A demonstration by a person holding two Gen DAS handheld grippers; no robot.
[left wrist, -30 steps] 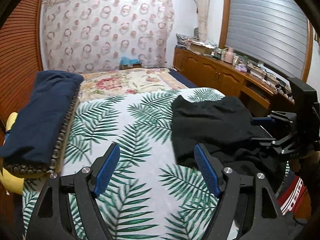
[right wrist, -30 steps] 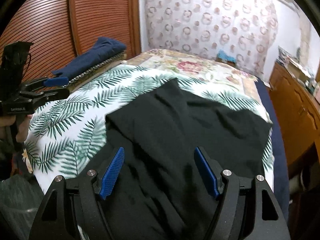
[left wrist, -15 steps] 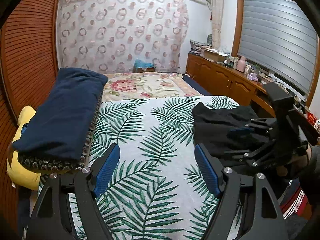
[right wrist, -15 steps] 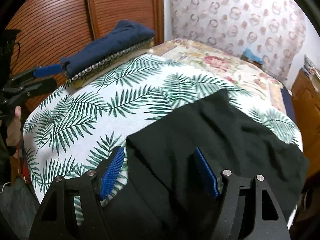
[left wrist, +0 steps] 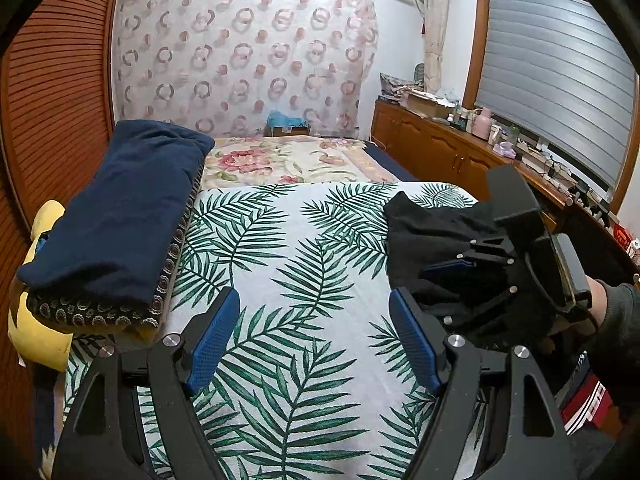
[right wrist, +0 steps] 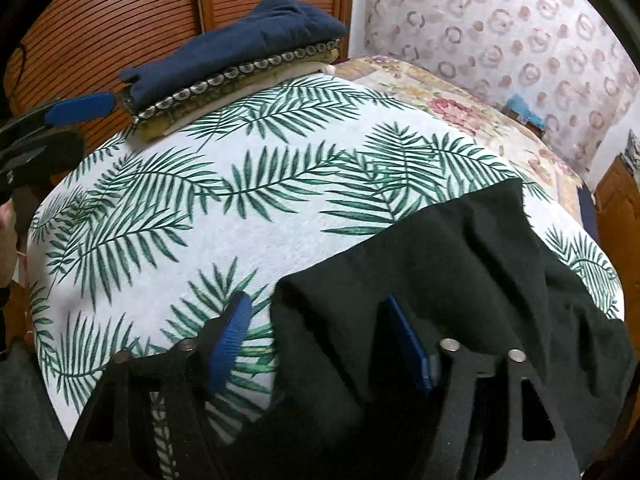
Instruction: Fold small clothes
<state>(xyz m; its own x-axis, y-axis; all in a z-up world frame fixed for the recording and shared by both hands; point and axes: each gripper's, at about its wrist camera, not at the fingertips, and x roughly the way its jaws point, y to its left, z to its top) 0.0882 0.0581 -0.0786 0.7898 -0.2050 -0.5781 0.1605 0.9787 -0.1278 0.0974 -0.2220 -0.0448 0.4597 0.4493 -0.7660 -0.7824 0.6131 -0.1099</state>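
We see a bed [left wrist: 304, 248] filling most of both views, spread with a white sheet printed in green palm fronds, and a floral cover beyond it toward twelve o'clock. In the left wrist view a stack of folded bedding lies along the bed's edge from nine to eleven o'clock, topped by a navy blanket [left wrist: 120, 208]. The same blanket sits at eleven o'clock in the right wrist view. The black garment [right wrist: 460, 264], the piece we are folding, lies rumpled on the sheet; it spreads from the centre toward four o'clock in the right wrist view and sits at three o'clock in the left one.

Our right claw [right wrist: 316, 336] is over the garment's near corner. Its jaws have just been closing, and a raised fold of black cloth stands between them. The blue pads [right wrist: 230, 336] do not visibly press on it, so we call that claw not yet clenched. Our left claw [left wrist: 312, 340] hangs released over bare sheet, jaws wide, nothing between them, with the garment just beside its right finger.
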